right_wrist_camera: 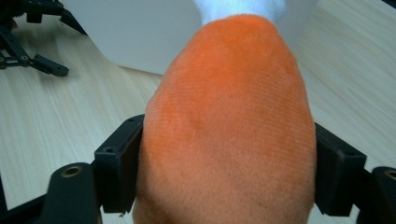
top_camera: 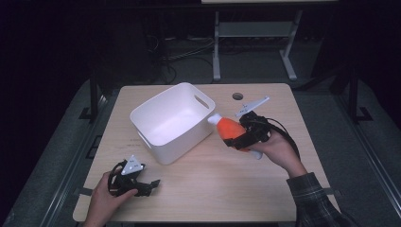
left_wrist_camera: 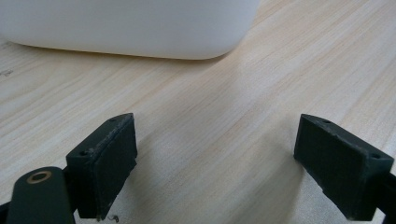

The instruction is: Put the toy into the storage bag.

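Orange plush fills the near foreground of the right gripper view: a soft orange toy (right_wrist_camera: pixel 226 126) with a white tip (right_wrist_camera: pixel 240 8) sits clamped between the two black jaws of the right tool (right_wrist_camera: pixel 226 172), one jaw pressed against each flank. From the high view the same toy (top_camera: pixel 230 128) is held above the bench (top_camera: pixel 198 189), its white end pointing toward the white bin (top_camera: pixel 172 120) and lying just beside the bin's right wall; whether it touches that wall I cannot tell. The right hand (top_camera: pixel 279 151) grips the right tool (top_camera: pixel 246 132) from behind, a plaid sleeve (top_camera: pixel 314 198) trailing off the near edge.

At the near left of the bench, the left hand (top_camera: pixel 106 196) holds the left tool (top_camera: pixel 144 185) low over the wood. Its own camera shows the jaws spread wide, nothing between them but bare wood grain, with the bin's rounded lower wall (left_wrist_camera: pixel 126 28) near ahead. The left tool (left_wrist_camera: pixel 215 168) is apart from the bin.

High up, the bin's interior, handle cutout and a round hole (top_camera: pixel 237 96) in the bench top are visible. The right gripper view adds the left tool (right_wrist_camera: pixel 28 42) seen far off at its upper left, beside the bin wall (right_wrist_camera: pixel 140 32).
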Motion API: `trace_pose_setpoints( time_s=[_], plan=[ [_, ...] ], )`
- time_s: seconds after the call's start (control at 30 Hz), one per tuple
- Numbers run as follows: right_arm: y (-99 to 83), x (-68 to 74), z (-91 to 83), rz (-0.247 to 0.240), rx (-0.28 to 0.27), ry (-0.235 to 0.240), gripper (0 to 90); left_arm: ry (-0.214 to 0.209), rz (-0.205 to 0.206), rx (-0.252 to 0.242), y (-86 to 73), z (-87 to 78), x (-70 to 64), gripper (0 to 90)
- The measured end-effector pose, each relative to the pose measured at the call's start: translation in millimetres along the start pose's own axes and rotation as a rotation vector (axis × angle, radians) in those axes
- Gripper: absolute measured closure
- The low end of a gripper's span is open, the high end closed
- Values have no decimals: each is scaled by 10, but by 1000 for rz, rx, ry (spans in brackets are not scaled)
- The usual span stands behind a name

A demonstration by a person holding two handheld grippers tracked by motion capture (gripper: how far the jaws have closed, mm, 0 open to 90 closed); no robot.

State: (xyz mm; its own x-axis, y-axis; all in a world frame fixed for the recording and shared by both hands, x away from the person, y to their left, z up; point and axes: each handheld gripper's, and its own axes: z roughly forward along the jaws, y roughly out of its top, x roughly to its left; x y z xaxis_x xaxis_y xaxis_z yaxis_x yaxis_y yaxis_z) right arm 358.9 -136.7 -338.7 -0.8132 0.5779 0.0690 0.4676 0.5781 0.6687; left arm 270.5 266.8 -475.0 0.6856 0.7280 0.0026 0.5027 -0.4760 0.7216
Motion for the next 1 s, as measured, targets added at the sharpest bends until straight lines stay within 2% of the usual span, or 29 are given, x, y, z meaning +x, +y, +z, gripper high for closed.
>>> trace_pose_setpoints(
  time_s=[0.6, 1.0],
  plan=[
    [309, 13, -49, -42, 7, 38, 237, 1, 0, -1, 0, 1, 0, 123],
    [514, 55, 31, -75, 16, 53, 237, 0, 0, 0, 1, 0, 0, 123]
  ],
)
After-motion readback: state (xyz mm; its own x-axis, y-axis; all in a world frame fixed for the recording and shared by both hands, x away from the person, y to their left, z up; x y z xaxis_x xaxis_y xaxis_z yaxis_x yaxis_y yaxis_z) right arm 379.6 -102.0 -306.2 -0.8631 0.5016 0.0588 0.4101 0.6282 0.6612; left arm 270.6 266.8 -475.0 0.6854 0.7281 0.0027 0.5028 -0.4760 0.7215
